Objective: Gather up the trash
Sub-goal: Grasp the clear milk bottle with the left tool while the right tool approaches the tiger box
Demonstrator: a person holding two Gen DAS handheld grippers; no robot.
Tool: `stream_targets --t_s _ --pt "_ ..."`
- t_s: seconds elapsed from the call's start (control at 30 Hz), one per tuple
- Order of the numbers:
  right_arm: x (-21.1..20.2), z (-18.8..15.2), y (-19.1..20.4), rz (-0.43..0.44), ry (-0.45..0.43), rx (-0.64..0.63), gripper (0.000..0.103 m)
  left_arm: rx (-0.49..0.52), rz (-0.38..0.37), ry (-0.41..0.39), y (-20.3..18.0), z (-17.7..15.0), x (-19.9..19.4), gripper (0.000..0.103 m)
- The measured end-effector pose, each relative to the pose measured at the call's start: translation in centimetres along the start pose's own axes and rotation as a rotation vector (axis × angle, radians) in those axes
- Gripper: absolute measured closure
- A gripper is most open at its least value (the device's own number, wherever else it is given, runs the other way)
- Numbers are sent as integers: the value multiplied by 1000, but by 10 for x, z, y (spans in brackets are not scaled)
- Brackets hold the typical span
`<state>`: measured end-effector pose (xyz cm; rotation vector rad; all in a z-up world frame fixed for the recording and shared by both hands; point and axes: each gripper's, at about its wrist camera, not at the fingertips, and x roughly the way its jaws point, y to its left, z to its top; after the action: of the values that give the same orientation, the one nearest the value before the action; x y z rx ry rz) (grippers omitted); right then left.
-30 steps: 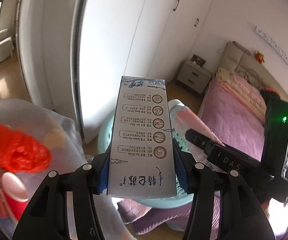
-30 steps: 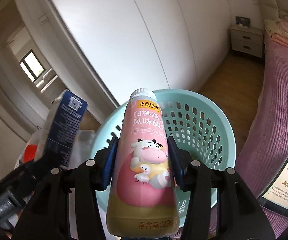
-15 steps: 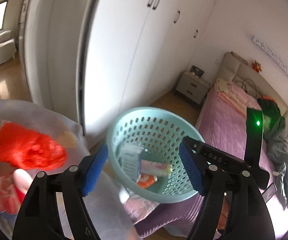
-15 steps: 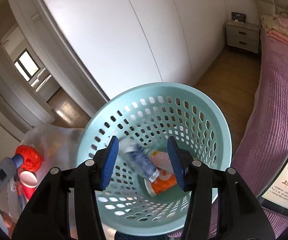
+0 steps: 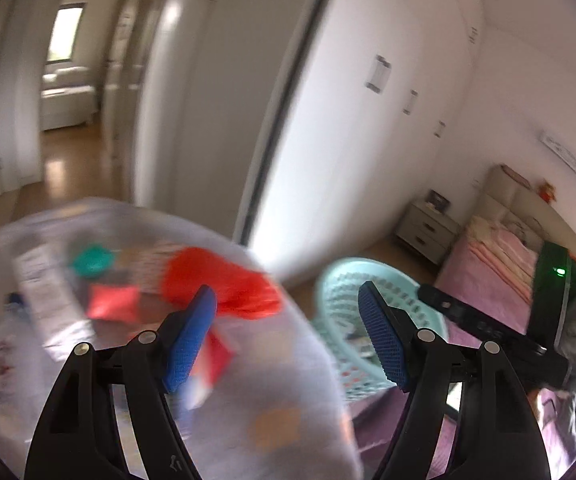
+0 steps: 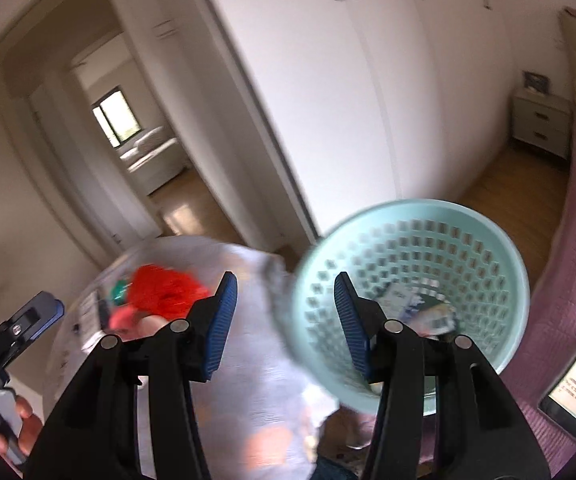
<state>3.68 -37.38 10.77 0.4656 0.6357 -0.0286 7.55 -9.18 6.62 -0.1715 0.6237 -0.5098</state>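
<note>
Both grippers, left (image 5: 286, 336) and right (image 6: 284, 322), stood wide and empty. The remaining trash (image 5: 220, 286) lay in a clear bag (image 5: 272, 420) ahead and left of both; the left gripper seemed the nearer. The basket (image 6: 500, 240), to the right, already held some pieces. Motion blur smeared the bag's contents, so no item's long axis could be made out.

Mint perforated basket (image 6: 488, 224), blue fingers (image 6: 221, 320)
</note>
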Motion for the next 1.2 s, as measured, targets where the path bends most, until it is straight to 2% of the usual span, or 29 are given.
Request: stream_targets --t_s 0.1,0.13,0.23,0.37,0.47,0.57,0.67,0.83,0.9,0.97,1.03,1.13,1.17,1.2 --pt "1 -8 32 56 8 -49 56 -26 88 -11 28 -2 -20 30" --pt "2 -12 41 75 8 -59 56 -34 116 -15 37 -3 -26 25" --pt "12 -36 73 137 28 -85 56 -62 229 -27 72 -14 -45 23" --pt "33 -65 111 195 87 -152 56 -117 332 3 126 -32 -60 23" --pt "47 -83 140 214 127 -194 56 -143 379 48 156 -40 -61 19" --pt "59 -95 164 207 158 -234 53 -170 399 83 182 -56 -61 19" --pt "65 -102 179 196 176 -258 49 -190 384 113 197 -62 -50 20" --pt "78 -113 193 176 229 -281 49 -176 370 141 195 -69 -35 20" --pt "84 -117 196 158 245 -294 49 -169 382 160 195 -69 -27 26" --pt "90 -119 199 142 265 -302 49 -173 384 176 198 -73 -23 40" --pt "98 -123 205 153 289 -293 49 -184 373 182 201 -77 -20 49" --pt "103 -121 207 159 298 -297 49 -177 380 170 199 -82 -26 49" --pt "103 -120 207 165 303 -293 54 -177 377 170 198 -83 -28 49" --pt "105 -119 207 178 312 -292 67 -179 368 173 198 -86 -31 49"
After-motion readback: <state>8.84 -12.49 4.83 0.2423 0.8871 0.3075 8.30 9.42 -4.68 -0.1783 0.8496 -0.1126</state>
